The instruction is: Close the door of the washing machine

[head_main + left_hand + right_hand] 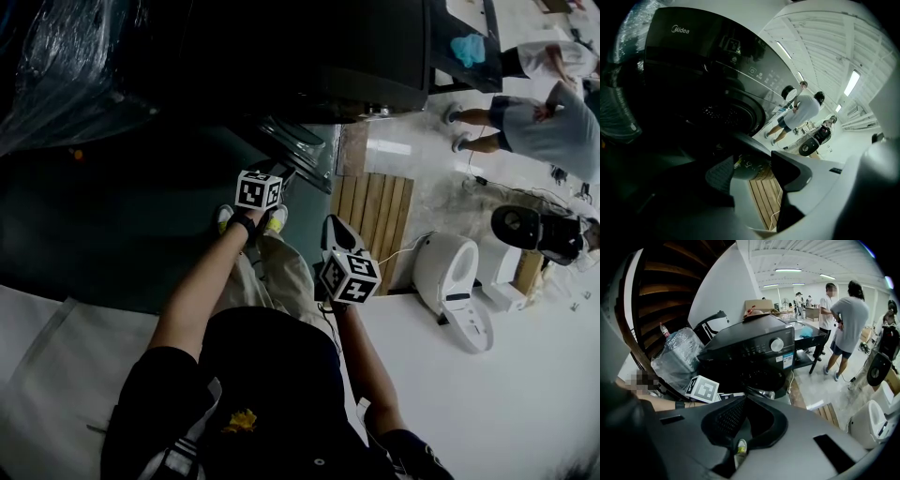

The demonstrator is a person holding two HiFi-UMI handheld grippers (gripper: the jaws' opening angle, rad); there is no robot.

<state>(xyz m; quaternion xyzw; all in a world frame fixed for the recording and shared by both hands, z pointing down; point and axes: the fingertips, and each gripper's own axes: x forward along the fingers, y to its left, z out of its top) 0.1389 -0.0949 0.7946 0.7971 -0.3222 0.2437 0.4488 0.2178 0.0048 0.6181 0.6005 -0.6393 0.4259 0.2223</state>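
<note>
The dark washing machine [309,56] fills the top of the head view, and its round door [298,142] hangs open towards me. My left gripper [281,174] reaches to the door's edge. In the left gripper view the jaws [752,161] stand apart with the door's rounded glass [747,171] between them; I see no firm pinch. The drum opening [726,115] shows dark behind it. My right gripper [334,227] hangs shut and empty to the right of the door. In its own view the fingertips [743,398] meet in front of the machine [750,348].
A wooden slat platform [370,211] lies on the floor right of the machine. A white toilet [455,281] and a black round device [516,225] stand further right. Two people [553,122] stand at the back right. Plastic-wrapped goods [56,66] sit at the left.
</note>
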